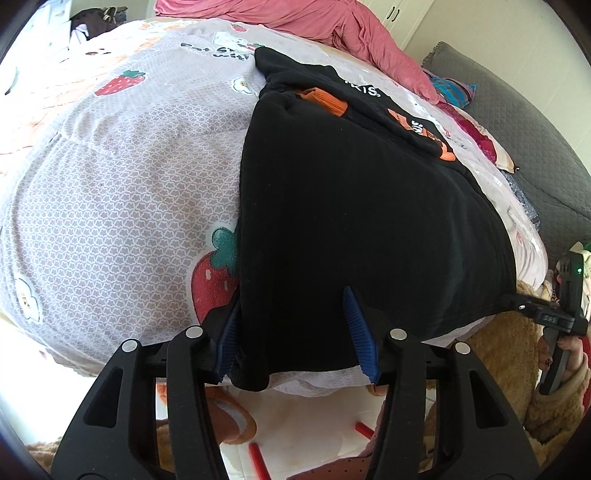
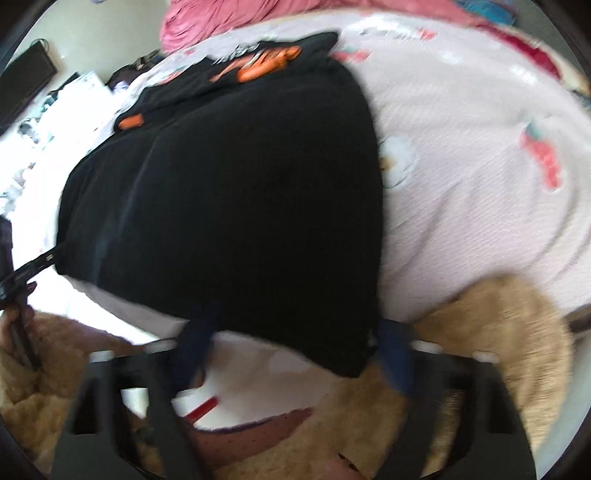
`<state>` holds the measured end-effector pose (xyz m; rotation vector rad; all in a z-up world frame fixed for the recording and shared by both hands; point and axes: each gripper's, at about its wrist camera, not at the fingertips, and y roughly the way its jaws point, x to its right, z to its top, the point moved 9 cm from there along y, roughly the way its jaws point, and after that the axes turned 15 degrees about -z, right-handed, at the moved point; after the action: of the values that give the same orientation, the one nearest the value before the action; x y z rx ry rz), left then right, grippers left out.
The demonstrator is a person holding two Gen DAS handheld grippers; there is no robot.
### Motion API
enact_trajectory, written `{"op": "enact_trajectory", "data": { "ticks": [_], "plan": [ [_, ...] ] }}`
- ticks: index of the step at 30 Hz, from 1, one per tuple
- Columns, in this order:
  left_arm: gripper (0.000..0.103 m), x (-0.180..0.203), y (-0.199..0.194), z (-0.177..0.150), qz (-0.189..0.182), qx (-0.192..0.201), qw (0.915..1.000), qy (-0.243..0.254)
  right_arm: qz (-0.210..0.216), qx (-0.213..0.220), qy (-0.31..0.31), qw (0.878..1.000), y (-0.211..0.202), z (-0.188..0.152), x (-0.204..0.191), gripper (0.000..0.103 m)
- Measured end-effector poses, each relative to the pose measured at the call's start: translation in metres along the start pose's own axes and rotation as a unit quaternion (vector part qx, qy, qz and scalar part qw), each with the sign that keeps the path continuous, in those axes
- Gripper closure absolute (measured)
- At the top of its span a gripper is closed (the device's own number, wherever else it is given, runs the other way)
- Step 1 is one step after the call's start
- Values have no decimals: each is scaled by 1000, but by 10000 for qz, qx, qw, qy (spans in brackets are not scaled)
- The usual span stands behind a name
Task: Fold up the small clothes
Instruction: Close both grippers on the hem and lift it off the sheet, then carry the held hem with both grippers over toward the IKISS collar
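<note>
Left wrist view, reading from left to right.

Student: What is lying at the left?

Tutor: A strawberry-print bedspread is covering the bed. A pink quilt is lying bunched along its far side.

Student: And where is the garment lying?

Tutor: The black garment is lying flat on the bedspread, right of centre. Its near hem is reaching the bed's near edge, and an orange cuff is showing at its far end.

Student: What is the left gripper doing?

Tutor: It is pointing down at the garment's near left corner. Its blue fingers are standing apart with the corner between them. One is lying on top of the cloth, and the other is sitting partly hidden at the cloth's left edge. Whether the pads are pressing on the fabric cannot be told.

Student: And in the right wrist view?

Tutor: That picture is blurring. The same garment is filling the centre, with the bedspread running off to the right. The right gripper is pointing down at the near right corner. Its fingers are standing spread wide, astride that corner and not closed on it. A tan fleecy sleeve is showing at the lower right.
</note>
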<state>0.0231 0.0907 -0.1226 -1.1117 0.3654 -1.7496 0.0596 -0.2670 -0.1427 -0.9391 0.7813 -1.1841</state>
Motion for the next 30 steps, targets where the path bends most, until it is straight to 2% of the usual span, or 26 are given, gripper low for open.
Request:
{"op": "enact_trajectory", "data": {
  "ticks": [1,4,5,6,8,11,14,16,17,20,24,28,30],
  "plan": [
    [59,0,0,0,-6,0,10000,-4,-40,-8,-79,10000,4,-4,-1,44],
    [59,-2,0,0,-32,14,10000,-39,-326,153,-240,9991,3,-6,3,72],
    [59,-2,0,0,-44,21,10000,-51,-211,211,-93,9995,-2,-6,8,88],
    [59,-3,0,1,-59,24,10000,-71,8,264,38,9996,-7,-5,11,89],
    [59,-4,0,1,-80,25,9999,-101,391,455,179,9980,-20,-3,11,91],
    [64,-7,-2,2,-103,34,9998,-167,640,959,20,9933,-44,5,3,91],
    [77,-11,-5,3,-141,68,9995,-275,946,1388,47,9858,-68,18,-3,91],
    [94,-11,-9,4,-232,112,9991,-344,1114,1624,137,9803,-81,27,-1,91],
    [96,-10,-11,4,-282,144,9989,-355,1192,1763,177,9769,-89,34,2,91],
    [99,-2,-19,6,-380,232,9986,-291,1319,2019,228,9702,-98,57,5,91],
    [100,12,-36,17,-745,477,9955,-348,1389,2264,341,9635,-106,78,11,92],
    [101,23,-60,45,-1095,841,9896,-401,1349,2538,469,9566,-116,97,20,94],
    [101,27,-71,61,-1156,1009,9874,-374,1393,2639,565,9528,-121,106,26,94]
  ]
}}
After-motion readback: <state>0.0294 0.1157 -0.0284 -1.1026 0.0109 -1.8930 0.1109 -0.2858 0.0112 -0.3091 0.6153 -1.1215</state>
